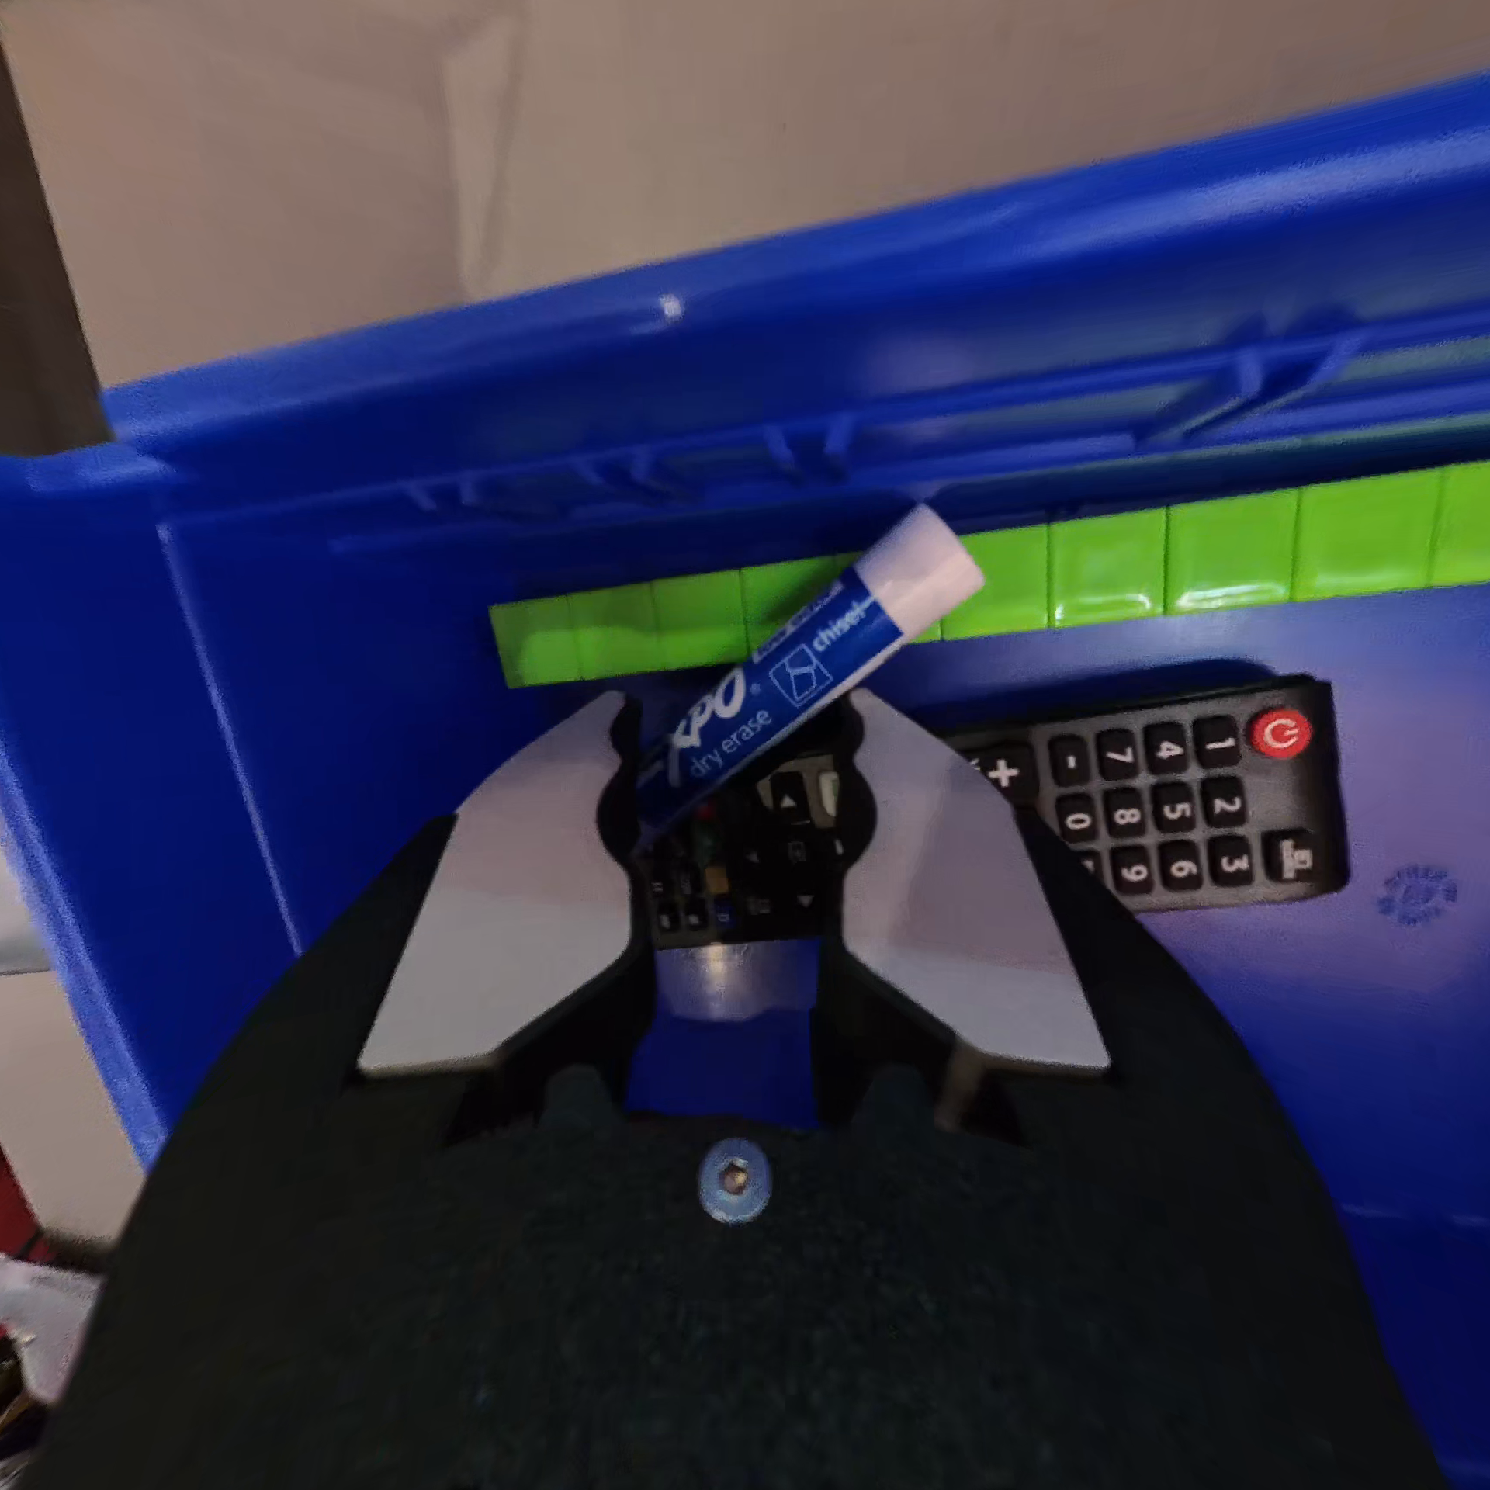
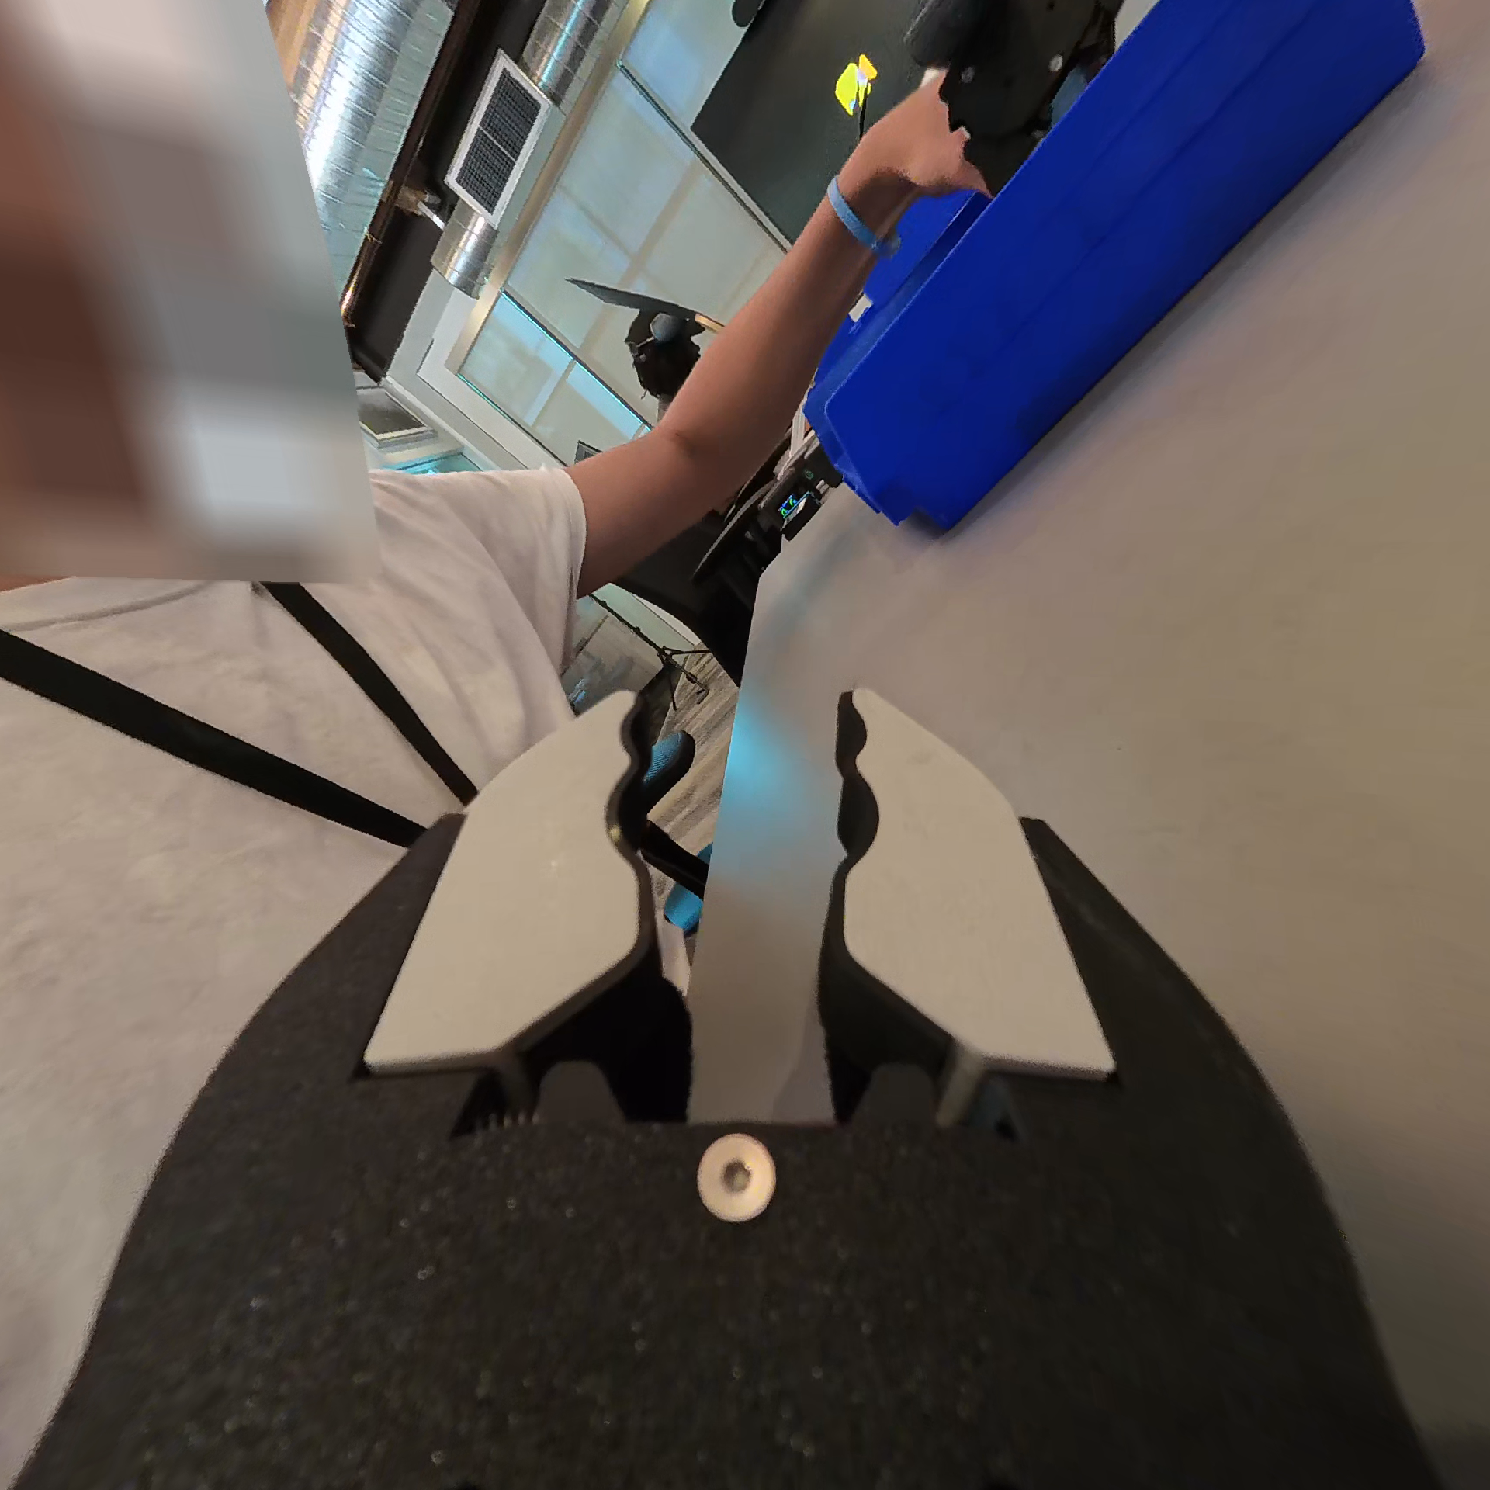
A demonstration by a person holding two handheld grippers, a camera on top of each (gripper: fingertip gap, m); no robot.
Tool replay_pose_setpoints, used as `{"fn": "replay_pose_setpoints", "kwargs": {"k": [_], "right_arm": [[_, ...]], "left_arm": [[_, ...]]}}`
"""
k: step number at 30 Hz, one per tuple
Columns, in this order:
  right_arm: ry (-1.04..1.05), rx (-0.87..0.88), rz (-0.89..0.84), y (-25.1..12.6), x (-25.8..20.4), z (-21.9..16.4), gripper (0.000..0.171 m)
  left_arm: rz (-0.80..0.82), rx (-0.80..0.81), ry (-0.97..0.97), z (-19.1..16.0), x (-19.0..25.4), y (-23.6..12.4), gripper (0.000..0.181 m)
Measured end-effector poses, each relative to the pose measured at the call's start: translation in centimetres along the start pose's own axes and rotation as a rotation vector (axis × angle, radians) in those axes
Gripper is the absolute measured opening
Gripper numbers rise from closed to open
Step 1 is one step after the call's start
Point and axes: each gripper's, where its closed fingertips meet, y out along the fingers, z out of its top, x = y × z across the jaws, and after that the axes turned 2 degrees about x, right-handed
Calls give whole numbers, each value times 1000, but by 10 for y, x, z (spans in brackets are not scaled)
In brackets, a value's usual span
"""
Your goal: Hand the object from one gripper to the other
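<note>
A blue and white dry-erase marker [image 1: 806, 677] lies at a slant inside the blue bin [image 1: 322, 726], its white end up against a green strip [image 1: 1129, 564]. My left gripper [image 1: 738, 709] is low in the bin. Its jaws stand apart on either side of the marker's lower half. The marker's lower end is hidden by the left finger [image 1: 516, 887], and no clamping shows. My right gripper [image 2: 738, 709] is open and empty over the grey table [image 2: 1209, 726], far from the bin [image 2: 1088, 282]. The left gripper also shows far off in the right wrist view [image 2: 1000, 89], at the bin.
A black remote control [image 1: 1169, 798] lies on the bin floor right under and beside the left fingers. The bin's walls rise close on the left and ahead. In the right wrist view the person's arm [image 2: 726, 387] and white shirt [image 2: 242, 806] fill the left side. Some 40 cm of space lies between my two pairs of fingers.
</note>
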Motion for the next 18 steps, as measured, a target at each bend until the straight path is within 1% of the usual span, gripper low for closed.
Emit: {"fn": "replay_pose_setpoints", "kwargs": {"k": [3, 6, 10, 13, 16, 18], "right_arm": [[-1, -7, -4, 1, 0, -1, 44], [18, -12, 5, 1, 0, -1, 44], [60, 2, 49, -2, -2, 2, 43], [66, 27, 50, -4, -2, 6, 42], [14, -30, 21, 2, -2, -3, 42], [-43, -84, 2, 9, -4, -10, 41]], "left_arm": [[18, -58, 3, -7, 0, -3, 35], [60, -99, -2, -15, 1, -11, 19], [147, -112, -23, -18, 2, -29, 19], [210, -128, -41, -18, 7, -43, 19], [265, -136, -70, -13, 15, -58, 19], [315, -117, -96, -4, 18, -70, 19]]}}
